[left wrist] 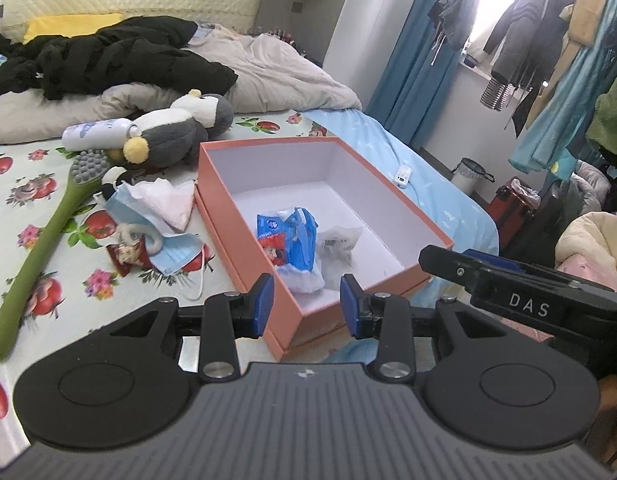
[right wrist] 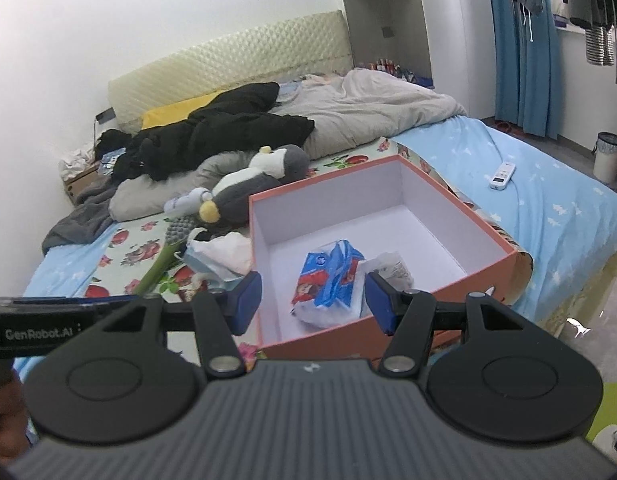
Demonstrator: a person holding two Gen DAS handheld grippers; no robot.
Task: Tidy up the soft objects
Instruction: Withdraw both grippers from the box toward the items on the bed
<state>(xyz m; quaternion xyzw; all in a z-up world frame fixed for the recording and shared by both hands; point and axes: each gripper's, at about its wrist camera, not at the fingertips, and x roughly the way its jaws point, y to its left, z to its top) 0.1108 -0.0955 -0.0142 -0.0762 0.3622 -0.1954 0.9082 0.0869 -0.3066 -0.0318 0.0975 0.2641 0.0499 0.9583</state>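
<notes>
left wrist view: the left gripper hangs over the near corner of the orange box on the bed, its jaws partly apart with nothing between them. inside the box lie a blue tissue pack and a crumpled clear bag. beside the box, on the floral sheet, are face masks, a green brush, a plush penguin and a white bottle. the other tool at right reads "das". right wrist view: the right gripper hovers before the same box, jaws wider apart and empty; the tissue pack sits inside. the bar at left reads "genrobot.ai". a white remote lies on the blue sheet.
</notes>
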